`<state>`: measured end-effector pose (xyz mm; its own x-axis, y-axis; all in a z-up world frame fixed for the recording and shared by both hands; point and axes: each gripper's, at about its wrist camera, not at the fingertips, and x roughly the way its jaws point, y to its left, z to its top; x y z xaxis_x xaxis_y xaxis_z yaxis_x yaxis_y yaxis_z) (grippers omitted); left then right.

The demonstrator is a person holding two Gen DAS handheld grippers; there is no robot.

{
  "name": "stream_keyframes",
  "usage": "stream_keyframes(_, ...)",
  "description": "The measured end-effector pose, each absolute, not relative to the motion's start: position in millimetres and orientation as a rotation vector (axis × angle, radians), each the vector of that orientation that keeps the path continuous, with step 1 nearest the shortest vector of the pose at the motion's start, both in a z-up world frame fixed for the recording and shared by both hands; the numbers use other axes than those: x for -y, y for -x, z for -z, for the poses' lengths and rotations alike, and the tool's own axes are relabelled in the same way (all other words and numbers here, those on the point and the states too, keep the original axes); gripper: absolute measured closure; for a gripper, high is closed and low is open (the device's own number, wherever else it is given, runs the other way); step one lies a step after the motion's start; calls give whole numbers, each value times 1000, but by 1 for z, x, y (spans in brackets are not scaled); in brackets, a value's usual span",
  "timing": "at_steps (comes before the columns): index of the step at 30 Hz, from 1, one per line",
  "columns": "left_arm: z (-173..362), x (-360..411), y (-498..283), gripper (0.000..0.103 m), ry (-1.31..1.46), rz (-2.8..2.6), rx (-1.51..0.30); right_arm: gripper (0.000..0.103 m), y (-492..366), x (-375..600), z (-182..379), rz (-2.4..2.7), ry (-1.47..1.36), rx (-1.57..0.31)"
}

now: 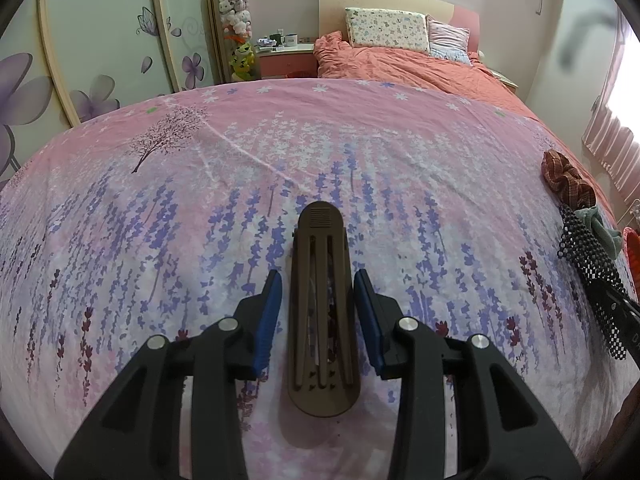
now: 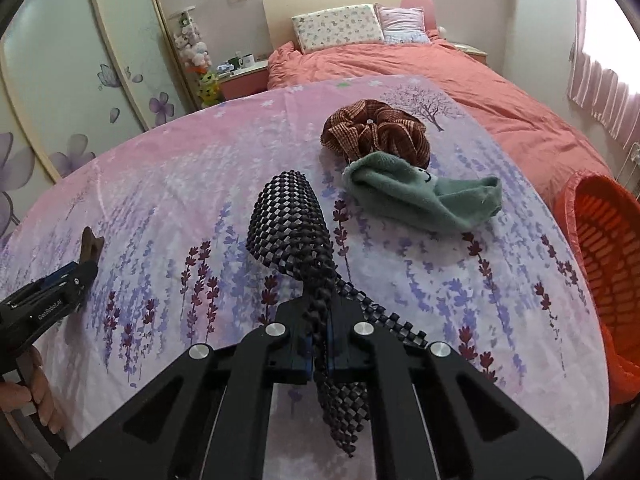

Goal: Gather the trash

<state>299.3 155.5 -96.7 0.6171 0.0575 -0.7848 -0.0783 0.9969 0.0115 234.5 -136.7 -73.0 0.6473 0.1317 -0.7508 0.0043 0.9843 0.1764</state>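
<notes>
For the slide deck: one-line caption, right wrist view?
Right gripper shut on checkered strap; green sock and orange basket beyond.

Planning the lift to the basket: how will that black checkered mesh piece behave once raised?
Probably floppy: the checkered mesh bunches narrow where the right tool pinches it. Its loose tail trails beside the tool, so it will likely dangle. It looks light and open-weave, unlikely to slip.

On the bed (image 2: 168, 184), a black-and-white checkered strip (image 2: 288, 216) lies lifted at its near end, with a green sock (image 2: 420, 196) and a brown scrunchie (image 2: 376, 128) touching beyond it toward the right edge, and a brown slotted piece (image 1: 322, 308) lies flat near the front edge.
</notes>
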Motion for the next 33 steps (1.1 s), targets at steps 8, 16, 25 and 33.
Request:
stream_keyframes(8, 96, -153, -298, 65, 23, -79, -903, 75, -215, 138, 72, -139, -155, -875)
stream_keyframes(16, 96, -154, -298, 65, 23, -79, -903, 42, -198, 134, 60, -190, -175, -851)
stream_keyframes(25, 96, -154, -298, 65, 23, -79, -903, 39, -200, 133, 51, -141, -202, -834)
stream_keyframes(33, 96, -154, -298, 65, 23, -79, -903, 27, -210, 121, 69, -41, -223, -893)
